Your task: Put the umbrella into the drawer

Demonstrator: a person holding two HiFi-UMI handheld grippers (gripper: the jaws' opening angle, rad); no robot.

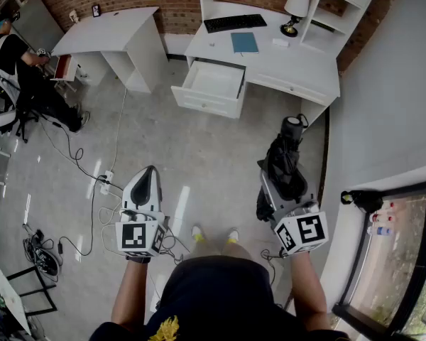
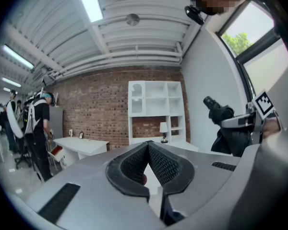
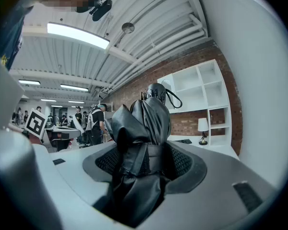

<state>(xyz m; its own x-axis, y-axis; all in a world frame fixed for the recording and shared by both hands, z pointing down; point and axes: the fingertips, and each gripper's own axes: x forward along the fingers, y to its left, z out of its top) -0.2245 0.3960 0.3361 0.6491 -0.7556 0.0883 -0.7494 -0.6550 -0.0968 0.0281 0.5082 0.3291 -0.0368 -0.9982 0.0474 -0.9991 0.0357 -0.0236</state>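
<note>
A folded black umbrella [image 1: 284, 162] lies lengthwise in my right gripper [image 1: 275, 183], handle end pointing toward the white desk [image 1: 298, 66]. In the right gripper view the jaws are shut on the umbrella [image 3: 149, 123], whose fabric fills the gap of the right gripper [image 3: 146, 159]. The open white drawer [image 1: 213, 84] juts from the desk front, ahead and left of the umbrella, well apart from it. My left gripper [image 1: 151, 170] hovers over the floor at the left; in its own view the left gripper [image 2: 148, 150] is shut on nothing. The umbrella [image 2: 228, 128] shows at that view's right.
On the desk lie a keyboard [image 1: 234, 23], a blue book [image 1: 244, 42] and a lamp [image 1: 295, 9]. A second white desk [image 1: 113, 30] stands at the back left, with a seated person [image 1: 21, 69] beside it. Cables and a power strip [image 1: 106, 183] cross the floor at the left. A wall and window [image 1: 390, 261] close the right side.
</note>
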